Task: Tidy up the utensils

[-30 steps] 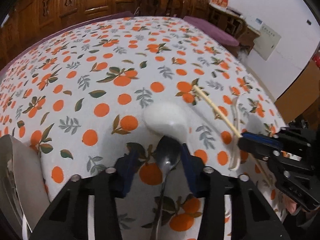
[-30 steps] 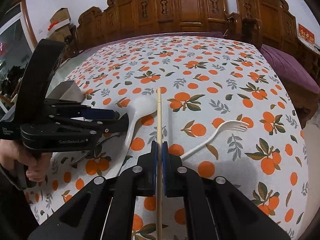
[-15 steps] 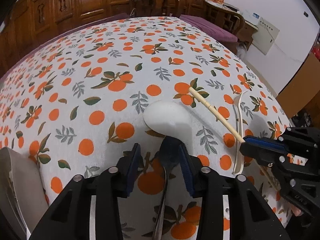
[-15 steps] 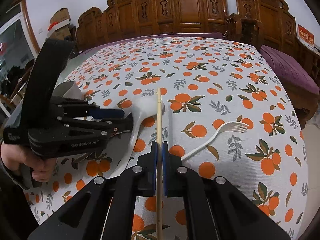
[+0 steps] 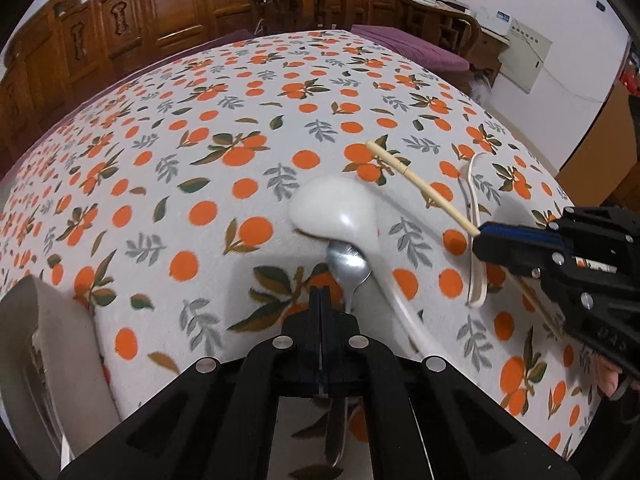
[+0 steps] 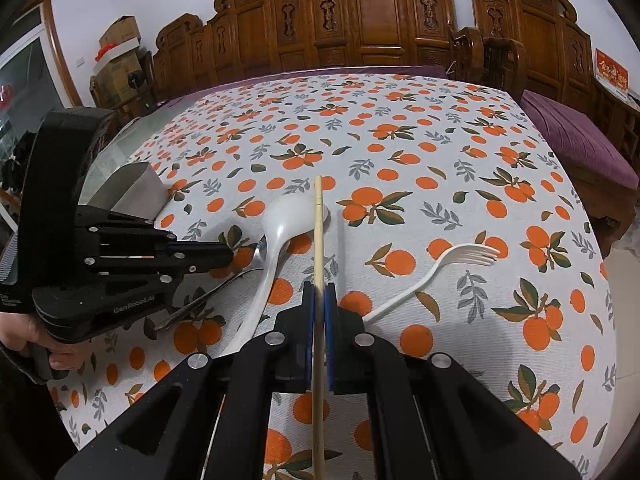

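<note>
My left gripper (image 5: pixel 321 294) is shut on the handle of a metal spoon (image 5: pixel 347 265), whose bowl points forward above the cloth. It also shows in the right wrist view (image 6: pixel 216 258) at the left. A white plastic ladle spoon (image 5: pixel 340 212) lies just beyond it on the orange-print tablecloth (image 5: pixel 200 168). My right gripper (image 6: pixel 319 292) is shut on a wooden chopstick (image 6: pixel 318 232) that points away from me. A white plastic fork (image 6: pixel 436 272) lies to its right.
A metal container (image 5: pixel 44 344) stands at the left edge of the left wrist view, and shows as a grey box (image 6: pixel 132 192) in the right wrist view. Carved wooden chairs (image 6: pixel 360 24) ring the far side of the table. A purple cushion (image 6: pixel 576 140) is at right.
My left gripper's jaws have closed from open onto the metal spoon's handle. The right gripper still holds the chopstick and has barely moved.
</note>
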`<state>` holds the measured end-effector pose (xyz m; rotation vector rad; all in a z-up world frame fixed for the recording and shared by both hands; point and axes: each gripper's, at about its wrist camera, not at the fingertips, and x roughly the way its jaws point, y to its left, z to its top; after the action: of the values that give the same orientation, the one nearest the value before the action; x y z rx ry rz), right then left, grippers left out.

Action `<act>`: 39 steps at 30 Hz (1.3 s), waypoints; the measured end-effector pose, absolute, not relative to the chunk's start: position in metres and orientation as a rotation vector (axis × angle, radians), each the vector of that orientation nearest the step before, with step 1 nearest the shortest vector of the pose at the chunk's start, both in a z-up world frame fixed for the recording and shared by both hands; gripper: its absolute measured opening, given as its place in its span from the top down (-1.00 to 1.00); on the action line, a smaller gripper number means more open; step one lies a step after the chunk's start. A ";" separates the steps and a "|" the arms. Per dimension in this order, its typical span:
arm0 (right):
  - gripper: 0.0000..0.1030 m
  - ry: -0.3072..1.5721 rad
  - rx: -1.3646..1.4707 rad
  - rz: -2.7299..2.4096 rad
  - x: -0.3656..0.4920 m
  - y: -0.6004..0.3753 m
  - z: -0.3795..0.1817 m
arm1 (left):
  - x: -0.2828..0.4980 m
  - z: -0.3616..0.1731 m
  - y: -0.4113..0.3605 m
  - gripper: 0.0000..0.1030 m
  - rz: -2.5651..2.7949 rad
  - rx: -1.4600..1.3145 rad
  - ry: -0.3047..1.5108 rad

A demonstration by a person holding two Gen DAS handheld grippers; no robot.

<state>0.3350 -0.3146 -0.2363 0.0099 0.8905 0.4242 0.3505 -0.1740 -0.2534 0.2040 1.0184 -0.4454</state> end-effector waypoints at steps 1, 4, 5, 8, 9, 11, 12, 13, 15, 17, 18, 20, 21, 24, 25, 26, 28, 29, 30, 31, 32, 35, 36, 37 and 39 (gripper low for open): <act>0.88 0.890 0.007 0.424 0.335 -0.313 -0.237 | 0.350 -0.252 -0.173 1.00 -0.444 0.206 1.015; 0.88 0.889 0.004 0.420 0.335 -0.313 -0.237 | 0.352 -0.250 -0.175 1.00 -0.452 0.227 1.019; 0.88 0.888 0.006 0.417 0.335 -0.313 -0.236 | 0.353 -0.250 -0.177 1.00 -0.456 0.235 1.018; 0.88 0.888 0.024 0.404 0.337 -0.319 -0.236 | 0.355 -0.249 -0.186 0.68 -0.460 0.273 1.010; 0.88 0.887 0.029 0.400 0.337 -0.321 -0.236 | 0.357 -0.249 -0.188 0.53 -0.459 0.279 1.010; 0.88 0.885 0.038 0.396 0.337 -0.324 -0.236 | 0.364 -0.253 -0.195 0.49 -0.456 0.294 1.022; 0.88 0.885 0.041 0.395 0.337 -0.325 -0.236 | 0.366 -0.255 -0.197 0.48 -0.454 0.301 1.028; 0.88 0.886 0.043 0.394 0.338 -0.326 -0.236 | 0.369 -0.254 -0.199 0.41 -0.453 0.306 1.022; 0.88 0.885 0.048 0.391 0.338 -0.328 -0.236 | 0.373 -0.254 -0.202 0.36 -0.459 0.306 1.029; 0.88 0.885 0.054 0.389 0.338 -0.329 -0.236 | 0.377 -0.253 -0.205 0.28 -0.478 0.290 1.040; 0.88 0.885 0.057 0.387 0.339 -0.330 -0.236 | 0.378 -0.253 -0.206 0.25 -0.484 0.289 1.041; 0.88 0.885 0.059 0.386 0.339 -0.331 -0.236 | 0.380 -0.252 -0.210 0.25 -0.501 0.276 1.048; 0.88 0.887 0.060 0.385 0.339 -0.331 -0.237 | 0.380 -0.252 -0.212 0.25 -0.508 0.270 1.048; 0.88 0.886 0.059 0.385 0.338 -0.331 -0.236 | 0.381 -0.252 -0.220 0.25 -0.518 0.272 1.043; 0.88 0.887 0.060 0.384 0.339 -0.331 -0.237 | 0.381 -0.252 -0.221 0.25 -0.524 0.267 1.042; 0.88 0.887 0.060 0.383 0.339 -0.331 -0.236 | 0.381 -0.251 -0.224 0.25 -0.529 0.264 1.042; 0.88 0.885 0.064 0.381 0.339 -0.332 -0.236 | 0.382 -0.252 -0.228 0.25 -0.533 0.266 1.040; 0.88 0.886 0.066 0.378 0.339 -0.333 -0.236 | 0.383 -0.252 -0.230 0.25 -0.532 0.267 1.040; 0.88 0.885 0.067 0.376 0.339 -0.334 -0.236 | 0.383 -0.253 -0.232 0.25 -0.532 0.267 1.041; 0.88 0.884 0.070 0.375 0.339 -0.334 -0.236 | 0.385 -0.254 -0.234 0.25 -0.536 0.265 1.043; 0.88 0.884 0.074 0.372 0.339 -0.335 -0.236 | 0.385 -0.254 -0.235 0.25 -0.540 0.263 1.043; 0.88 0.886 0.079 0.367 0.340 -0.337 -0.236 | 0.386 -0.255 -0.239 0.25 -0.552 0.266 1.043; 0.88 0.886 0.081 0.365 0.340 -0.338 -0.236 | 0.386 -0.255 -0.241 0.25 -0.556 0.270 1.043; 0.88 0.887 0.082 0.365 0.340 -0.338 -0.236 | 0.387 -0.255 -0.242 0.25 -0.558 0.269 1.042; 0.88 0.892 0.080 0.361 0.340 -0.338 -0.238 | 0.389 -0.255 -0.244 0.25 -0.571 0.247 1.045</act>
<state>0.3396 -0.3377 -0.2378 0.0802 0.8920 0.3613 0.3890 -0.2438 -0.2555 0.2469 1.0450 -0.5709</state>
